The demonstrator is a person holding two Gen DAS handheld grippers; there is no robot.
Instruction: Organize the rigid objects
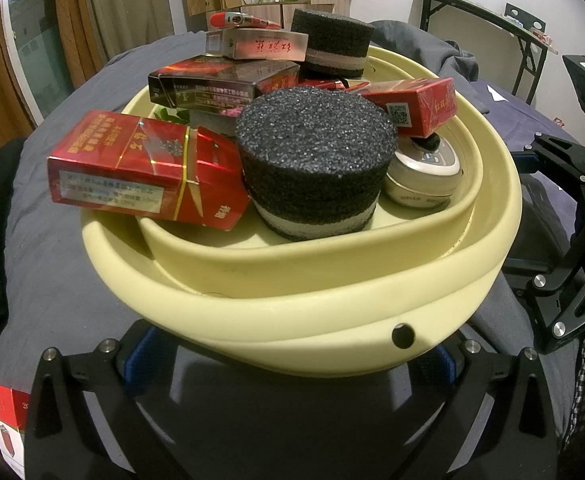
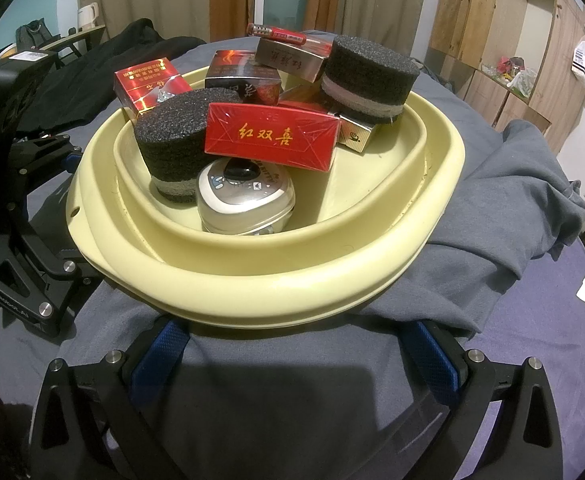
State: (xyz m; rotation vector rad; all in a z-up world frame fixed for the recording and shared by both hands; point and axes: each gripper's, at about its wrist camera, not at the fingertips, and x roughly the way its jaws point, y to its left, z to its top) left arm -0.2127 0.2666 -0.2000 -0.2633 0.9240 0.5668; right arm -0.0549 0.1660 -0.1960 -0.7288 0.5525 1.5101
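Resting on a grey cloth spread over the bed, a pale yellow basin holds a second, smaller yellow basin nested inside it, and the rigid objects are heaped in that inner one. From the left wrist view, a black foam puck with a pale band stands near the front, a red cigarette box leans over the rim just beside it, and a silver round tin sits at its other side. Behind them lie a dark box, a silver-red box with a red lighter on top, and a second foam puck. In the right wrist view, a red box with gold lettering rests on the tin. The left gripper has its jaws spread wide at the basin's near rim, grasping nothing; the right gripper likewise stands spread apart just short of the rim.
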